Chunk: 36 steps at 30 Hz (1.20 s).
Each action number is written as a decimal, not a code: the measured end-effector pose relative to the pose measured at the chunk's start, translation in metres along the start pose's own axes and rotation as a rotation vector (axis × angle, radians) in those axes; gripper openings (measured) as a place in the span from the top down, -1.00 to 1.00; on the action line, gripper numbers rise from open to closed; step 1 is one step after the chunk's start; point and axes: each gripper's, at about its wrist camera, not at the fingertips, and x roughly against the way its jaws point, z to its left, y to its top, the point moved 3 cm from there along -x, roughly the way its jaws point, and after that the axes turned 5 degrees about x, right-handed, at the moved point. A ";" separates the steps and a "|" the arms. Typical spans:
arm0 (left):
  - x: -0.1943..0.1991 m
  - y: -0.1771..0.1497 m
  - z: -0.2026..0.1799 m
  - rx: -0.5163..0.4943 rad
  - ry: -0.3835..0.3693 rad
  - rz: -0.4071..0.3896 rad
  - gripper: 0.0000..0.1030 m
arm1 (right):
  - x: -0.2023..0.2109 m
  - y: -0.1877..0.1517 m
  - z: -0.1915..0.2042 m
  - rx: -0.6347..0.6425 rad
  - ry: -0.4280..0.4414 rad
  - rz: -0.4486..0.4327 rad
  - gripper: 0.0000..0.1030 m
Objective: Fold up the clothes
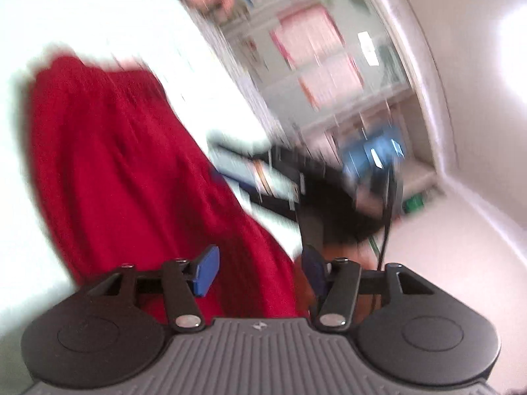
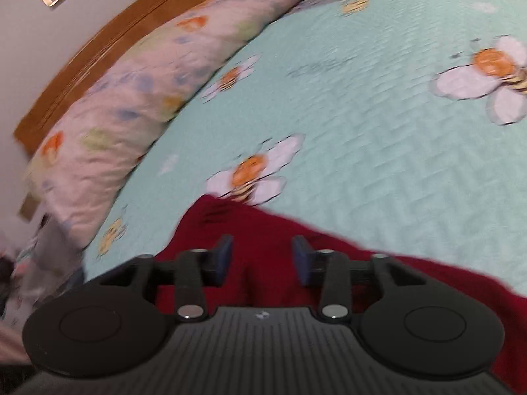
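The red garment lies on a bed covered by a pale turquoise quilted bedspread printed with white flowers and bees. In the right wrist view the cloth occupies the near part of the bedspread, directly beneath and ahead of the right gripper, and extends toward the right edge of the frame. The fingers of this gripper are spread, with red cloth visible in the gap between the blue pads; the pads do not press on it. A floral pillow lies along the far left side of the bed, against a wooden headboard. In the left wrist view, which is heavily blurred, the garment spreads from the near centre toward the far left over a washed-out white surface. The left gripper has its fingers spread apart; the cloth passes between and below them, and no pinch is visible. To the right of the garment stand a dark object, too blurred to identify, and pale shelving against the wall.
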 end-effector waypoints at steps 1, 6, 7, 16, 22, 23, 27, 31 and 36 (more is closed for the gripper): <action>0.005 0.004 0.006 0.009 0.033 -0.032 -0.21 | -0.008 -0.001 -0.007 0.002 -0.046 0.019 0.20; 0.014 0.012 0.032 0.092 0.120 -0.089 -0.21 | -0.005 -0.008 0.006 0.014 -0.140 -0.059 0.49; 0.014 0.011 0.032 0.090 0.126 -0.090 -0.20 | -0.002 -0.010 0.016 0.038 -0.125 -0.078 0.36; 0.022 0.014 0.021 0.076 0.132 -0.098 -0.23 | 0.000 -0.011 0.004 -0.065 -0.177 -0.105 0.69; 0.024 0.028 0.028 0.048 0.178 -0.151 -0.40 | 0.002 -0.025 0.003 -0.151 -0.081 -0.079 0.42; 0.022 0.029 0.033 0.053 0.194 -0.139 -0.26 | 0.001 -0.028 -0.008 -0.192 -0.107 -0.075 0.75; 0.034 0.039 0.033 0.120 0.118 -0.160 -0.33 | 0.033 -0.038 -0.003 -0.213 -0.108 -0.143 0.40; 0.038 0.054 0.022 0.067 0.093 -0.206 -0.36 | 0.029 -0.053 0.040 -0.120 0.023 -0.079 0.40; 0.036 0.057 0.050 0.156 0.162 -0.209 -0.32 | -0.025 -0.065 0.067 -0.057 0.131 0.092 0.65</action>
